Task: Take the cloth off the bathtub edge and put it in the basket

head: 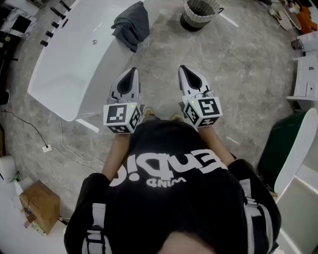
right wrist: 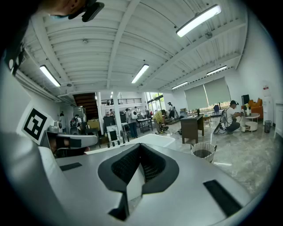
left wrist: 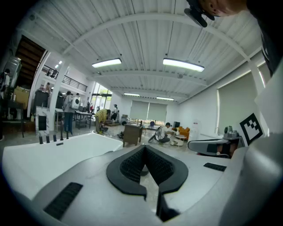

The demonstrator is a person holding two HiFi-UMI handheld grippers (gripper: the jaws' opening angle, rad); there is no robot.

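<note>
Beyond the black shirt [head: 174,183], left gripper [head: 133,70] and right gripper [head: 185,68] are held closed and empty, the pickup unstarted; jaws must be opened and the far cloth [head: 131,25] on the bathtub [head: 74,64] reached.

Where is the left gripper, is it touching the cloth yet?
Apart. The head view shows the left gripper held close to the person, and bare floor lies between its shut jaws and the cloth draped over the tub edge.

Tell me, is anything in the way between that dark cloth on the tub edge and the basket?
Nothing visible. Only bare floor lies between the cloth, draped over the bathtub edge, and the basket.
</note>
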